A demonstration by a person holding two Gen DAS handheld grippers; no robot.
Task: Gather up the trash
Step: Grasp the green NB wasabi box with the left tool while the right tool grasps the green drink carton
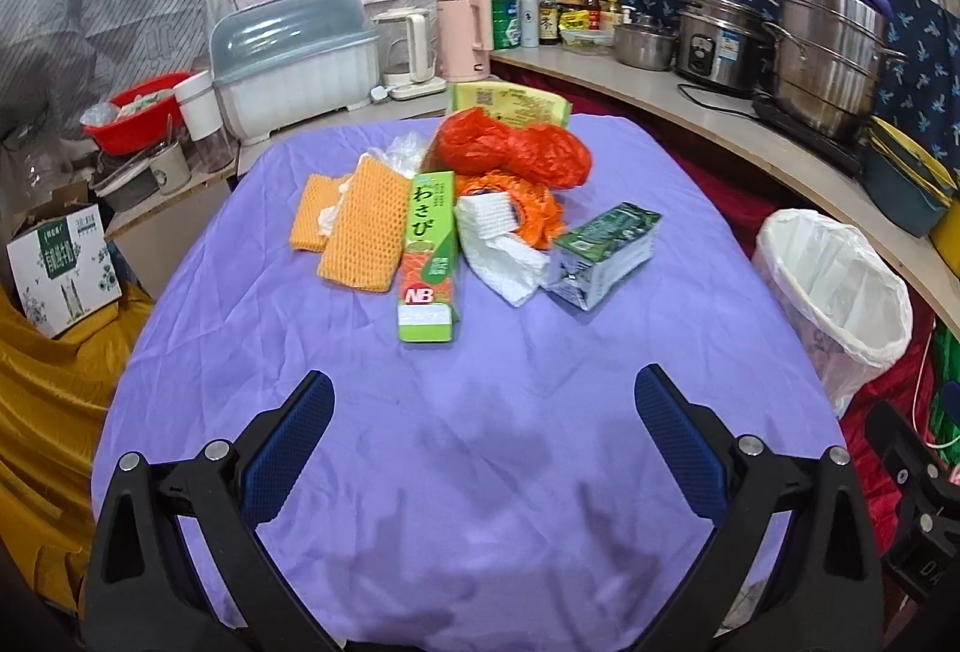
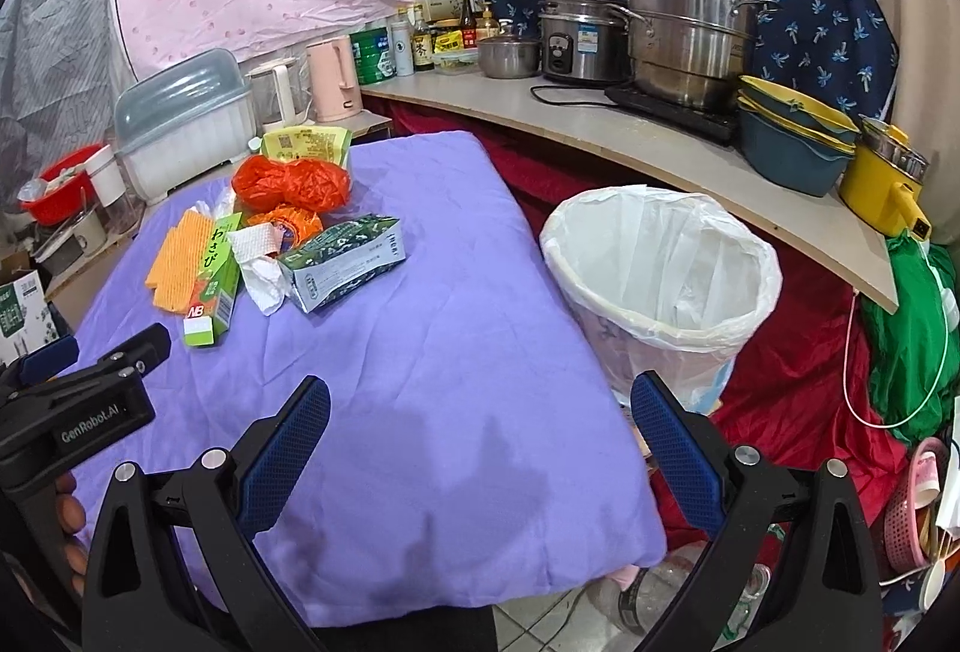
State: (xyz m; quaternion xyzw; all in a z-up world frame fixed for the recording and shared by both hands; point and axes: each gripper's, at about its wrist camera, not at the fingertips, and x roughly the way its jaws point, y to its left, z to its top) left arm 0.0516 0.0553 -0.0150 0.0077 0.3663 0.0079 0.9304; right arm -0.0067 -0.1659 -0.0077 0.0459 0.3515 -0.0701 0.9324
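A purple cloth (image 1: 480,412) covers the table and carries all the trash, which sits bunched toward its far edge; the near half of the cloth is bare. Off the cloth's right edge, on the red fabric below, stands a waste bin (image 2: 660,268) lined with a white bag, mouth open and upright.

Items in the pile, by size: an orange plastic bag (image 1: 510,148), crumpled, at the far edge, just in front of a yellow-green packet (image 1: 510,103) that overhangs that edge. Two pieces of orange foam netting (image 1: 360,226) lie on the left of the pile, overlapping each other. A long green wasabi box (image 1: 427,262) lies lengthwise, its near end closest to the grippers, touching the netting on its left. A flattened green carton (image 1: 606,250) lies at the right of the pile. White foam wrap and tissue (image 1: 498,250) sit between the box and the carton, touching both.

The left gripper (image 1: 483,424) hovers over the near half of the cloth, jaws spread wide, nothing between them. The right gripper (image 2: 480,424) hovers over the near right corner of the cloth, jaws likewise wide apart and empty, its right finger in line with the bin.
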